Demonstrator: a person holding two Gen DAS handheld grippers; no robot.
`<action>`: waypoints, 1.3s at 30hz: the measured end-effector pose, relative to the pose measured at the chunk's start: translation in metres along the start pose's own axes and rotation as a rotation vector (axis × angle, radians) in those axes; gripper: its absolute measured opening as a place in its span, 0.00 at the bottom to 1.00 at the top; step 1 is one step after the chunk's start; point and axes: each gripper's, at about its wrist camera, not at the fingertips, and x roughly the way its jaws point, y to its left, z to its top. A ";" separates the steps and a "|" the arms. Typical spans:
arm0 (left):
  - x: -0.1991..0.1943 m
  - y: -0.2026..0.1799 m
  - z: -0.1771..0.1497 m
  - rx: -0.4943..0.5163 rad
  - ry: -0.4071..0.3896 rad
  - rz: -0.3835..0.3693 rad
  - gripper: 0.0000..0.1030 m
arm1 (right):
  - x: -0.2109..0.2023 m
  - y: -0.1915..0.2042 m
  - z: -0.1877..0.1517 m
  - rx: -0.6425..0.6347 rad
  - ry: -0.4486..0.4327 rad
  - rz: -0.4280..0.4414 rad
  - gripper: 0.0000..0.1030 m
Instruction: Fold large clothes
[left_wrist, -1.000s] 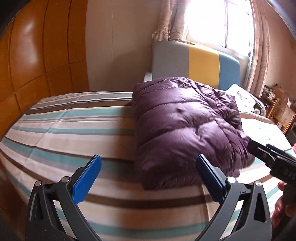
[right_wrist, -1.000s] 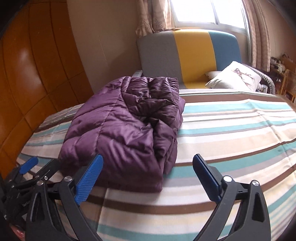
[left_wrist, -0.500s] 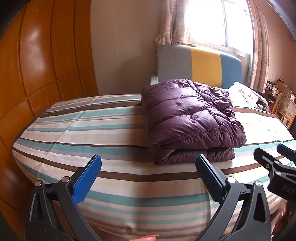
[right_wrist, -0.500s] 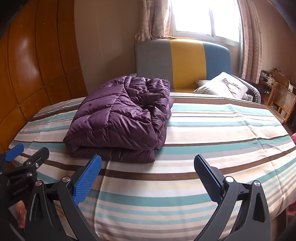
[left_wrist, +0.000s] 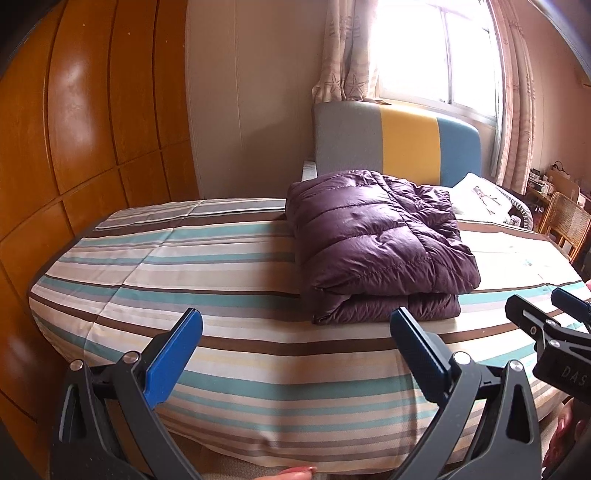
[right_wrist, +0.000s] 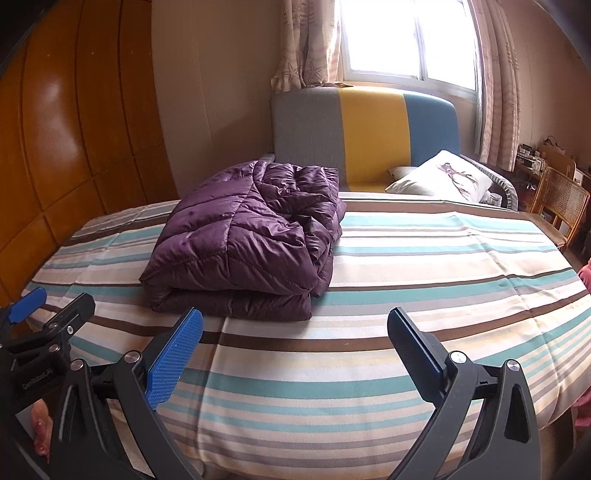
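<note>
Your left gripper (left_wrist: 295, 354) hangs with its jaws spread wide and nothing between them; your right gripper (right_wrist: 295, 354) is the same. Ahead of both, well apart from the fingertips, the purple down jacket (left_wrist: 376, 243) lies folded in a thick bundle on the striped bed (left_wrist: 184, 273).

We see our right tool (right_wrist: 295, 343) spread wide and empty at the bottom of the frame, above the striped bed (right_wrist: 424, 258). The folded purple jacket (right_wrist: 251, 236) lies at centre left; the left tool (right_wrist: 44, 310) shows at the lower left edge.
</note>
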 end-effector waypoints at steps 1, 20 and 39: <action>0.000 0.000 0.000 -0.001 -0.001 0.000 0.98 | 0.000 0.000 0.000 -0.001 0.001 -0.001 0.97; -0.002 -0.003 -0.001 -0.001 -0.006 -0.009 0.98 | 0.002 0.001 -0.001 0.003 0.010 0.005 0.97; -0.001 -0.002 -0.001 -0.004 0.002 -0.011 0.98 | 0.004 0.003 -0.001 0.006 0.015 0.009 0.97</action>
